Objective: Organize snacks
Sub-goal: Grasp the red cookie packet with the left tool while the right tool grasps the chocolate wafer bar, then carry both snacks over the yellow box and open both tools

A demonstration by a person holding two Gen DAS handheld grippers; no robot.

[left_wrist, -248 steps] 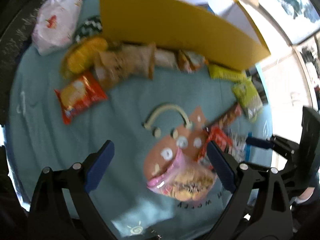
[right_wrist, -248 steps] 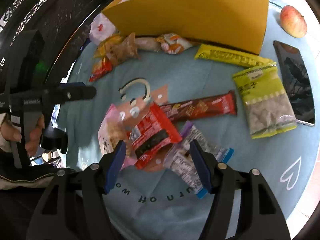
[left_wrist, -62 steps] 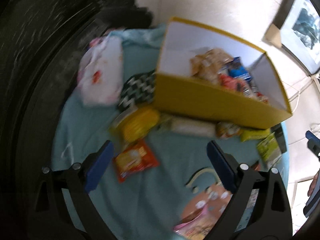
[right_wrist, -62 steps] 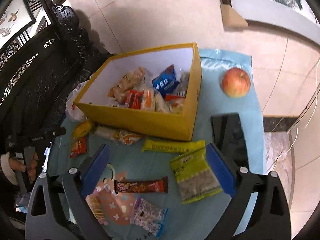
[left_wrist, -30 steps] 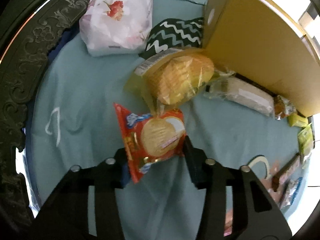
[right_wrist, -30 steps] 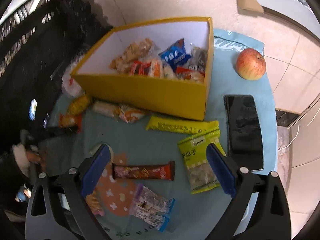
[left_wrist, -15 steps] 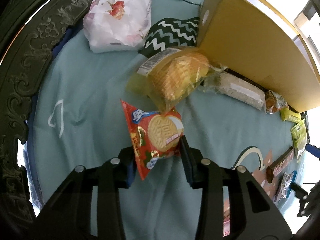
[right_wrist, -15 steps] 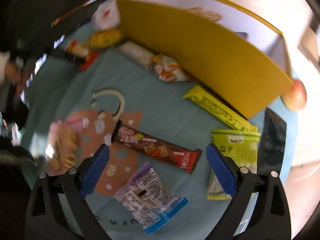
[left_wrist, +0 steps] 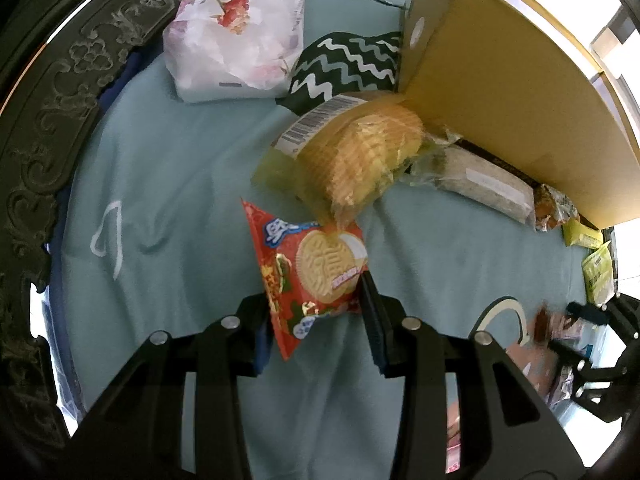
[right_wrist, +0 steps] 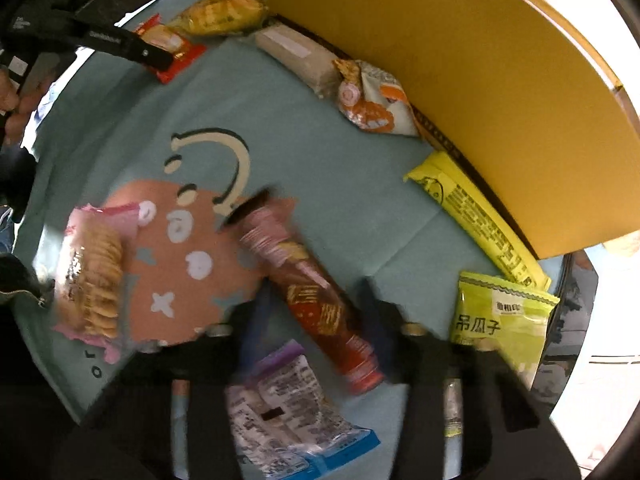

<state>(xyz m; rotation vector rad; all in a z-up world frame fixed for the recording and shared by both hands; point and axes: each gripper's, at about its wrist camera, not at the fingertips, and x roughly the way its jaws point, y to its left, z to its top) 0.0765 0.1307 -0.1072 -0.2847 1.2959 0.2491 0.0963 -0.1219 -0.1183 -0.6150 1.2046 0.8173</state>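
Red biscuit packet (left_wrist: 316, 276), a flat foil pouch holding one round sandwich biscuit, lay near the middle of the teal cloth (left_wrist: 168, 184) on the tabletop, just this side of the yellow wafer pack (left_wrist: 360, 160) and the yellow box (left_wrist: 500, 92). The left claw (left_wrist: 316, 312) was clamped across the packet's near end, its pads pressing the crimped foil. Such a pouch was judged light, crinkly and slippery, its biscuit brittle; the sealed edge was the safer hold. To the right, the long brown-and-red snack bar (right_wrist: 316, 300) lay slantwise on the cloth's printed patch, near the purple-and-blue packet (right_wrist: 292, 412). The right claw (right_wrist: 312, 320) had just been closing with the bar between its jaws; blur hid whether the pads pressed it. The bar was judged stiff, light and best taken mid-length.
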